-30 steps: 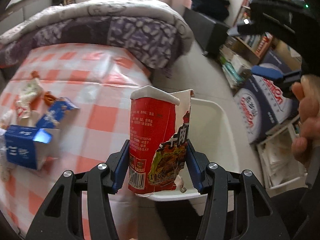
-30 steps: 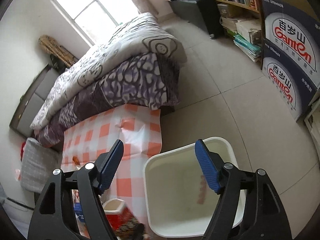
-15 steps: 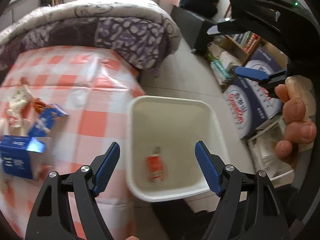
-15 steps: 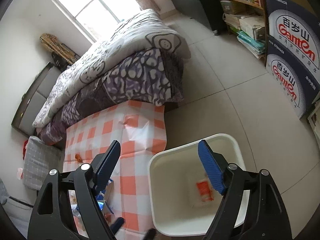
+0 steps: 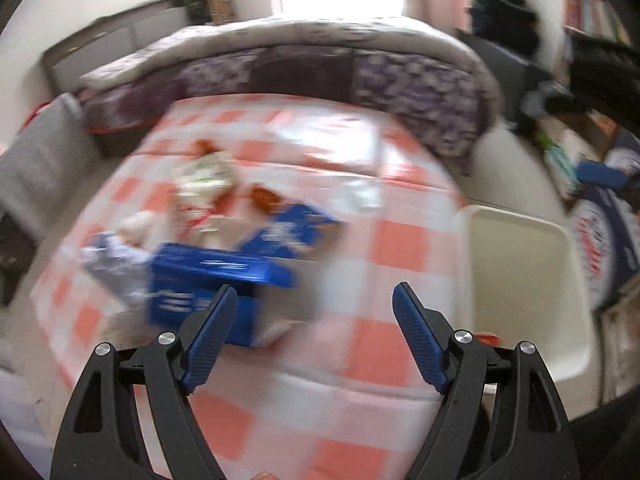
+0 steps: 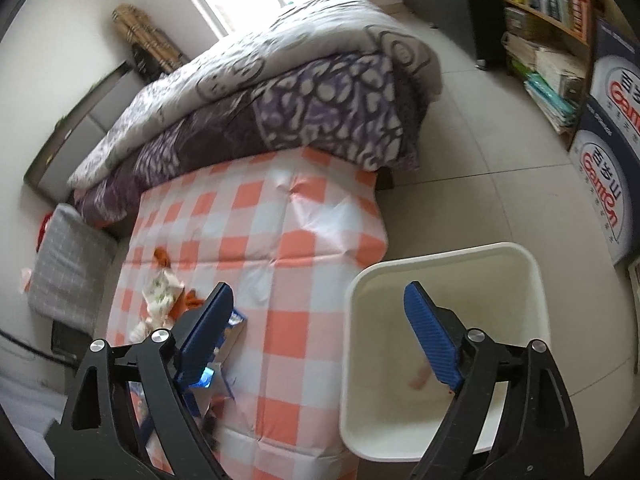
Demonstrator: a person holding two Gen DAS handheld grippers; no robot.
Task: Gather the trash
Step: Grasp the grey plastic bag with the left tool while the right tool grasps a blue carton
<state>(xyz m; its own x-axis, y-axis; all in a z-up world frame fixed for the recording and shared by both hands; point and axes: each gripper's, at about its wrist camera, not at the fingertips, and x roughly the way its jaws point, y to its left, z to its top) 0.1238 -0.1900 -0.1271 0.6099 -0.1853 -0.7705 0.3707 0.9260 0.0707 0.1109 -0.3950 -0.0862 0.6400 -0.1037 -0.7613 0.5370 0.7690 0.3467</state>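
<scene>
I take the white bin [image 6: 516, 256] as my landmark; it stands on the floor, touching or just beside the edge of the table with the red-and-white checked cloth [image 6: 292, 328].

My left gripper [image 5: 314, 338] has its jaws spread wide, they have just been opening, and nothing is between them. It hangs over the checked cloth, to the table side of the bin. This view is blurred.

My right gripper [image 6: 318, 324] also has spread jaws that have just been opening, with nothing between them. One finger is over the bin, the other over the table.

Inside the bin, on its bottom, I see a small reddish piece of trash [image 6: 418, 378], faint and blurred. The other trash is on the cloth, well apart from the bin: a blue carton [image 5: 208, 284], a pale wrapper [image 5: 204, 184] and orange scraps [image 5: 264, 198] beyond it.
</scene>
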